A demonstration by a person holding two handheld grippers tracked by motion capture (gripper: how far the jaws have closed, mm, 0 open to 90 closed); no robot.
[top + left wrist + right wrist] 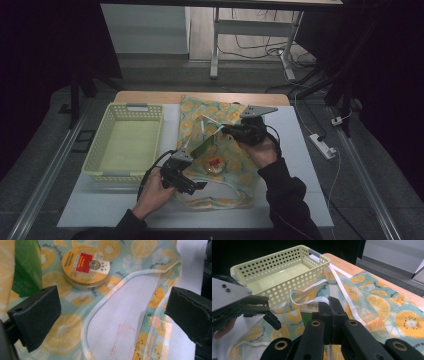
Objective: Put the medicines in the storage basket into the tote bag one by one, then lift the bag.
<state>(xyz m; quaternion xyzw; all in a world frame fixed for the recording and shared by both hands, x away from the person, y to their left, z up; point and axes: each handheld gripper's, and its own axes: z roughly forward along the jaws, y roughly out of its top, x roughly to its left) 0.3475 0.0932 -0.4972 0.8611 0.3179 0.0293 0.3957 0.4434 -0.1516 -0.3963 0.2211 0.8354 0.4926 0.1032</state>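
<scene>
- While the lemon-print bag (220, 150) lies spread on the white surface (295, 150) beside the yellow basket (125, 142), its white strap (337, 277) is pinched by the right tongs (329, 305), whose jaws are pressed together on it; the strap could be pulled out of that grip if it is tugged sideways, since only a thin band of cloth is held.
- A green box (204, 146) is seen just by the right tongs, half under the lifted cloth, and it is judged that it may be tipped or dragged along if the strap is raised further.
- The left tongs (112, 322) are spread wide and nothing is held between them; they hover over the bag's mouth and its pale hem (100, 305), with bare surface seen through the opening.
- Should the left tongs be closed from here, only one layer of the hem may be caught, or both layers together, so that the mouth is pinned shut rather than opened.
- The round gold tin (85, 269) rests on the cloth just beyond the left tongs, beside the green box; it could be nudged or rolled off the bag if the cloth under it is lifted unevenly.
- With both straps loose, a loop may be snagged on a jaw and the bag dragged toward the basket.
</scene>
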